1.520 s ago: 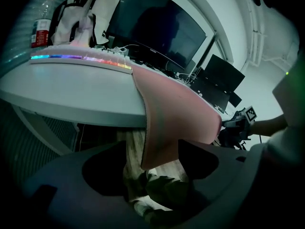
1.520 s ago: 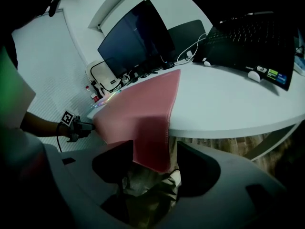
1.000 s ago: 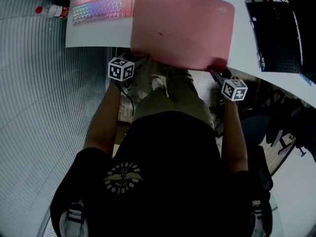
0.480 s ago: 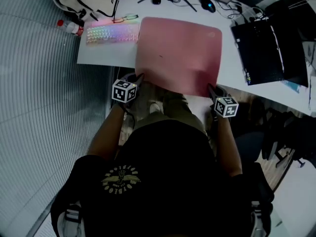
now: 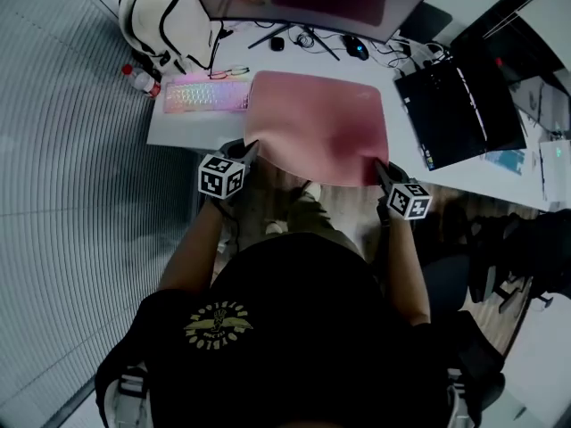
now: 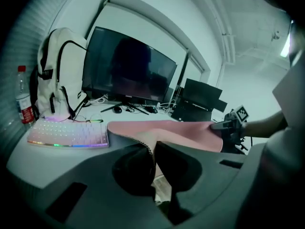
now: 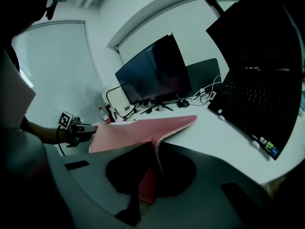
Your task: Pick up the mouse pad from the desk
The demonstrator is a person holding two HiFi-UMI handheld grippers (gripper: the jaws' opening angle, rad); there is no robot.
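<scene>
You hold the flat pink fabric mouse pad [image 5: 317,127] by its near corners, left tool [image 5: 248,150] and right tool [image 5: 380,169] each clamped on one, near edge above the white counter [image 5: 187,127]. Lift in hand; next, raise evenly until the far edge clears. Its corner logo is unreadable.

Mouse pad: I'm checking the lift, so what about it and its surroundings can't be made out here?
- Far edge of the mouse pad, head view: from above, can't tell whether it touches the desk.
- left claw and right claw, head view: the jaw beneath the pad is hidden by its corner.
- Label of the bottle, head view: too small.
- laptop, right gripper view: cut off by the right edge.
</scene>
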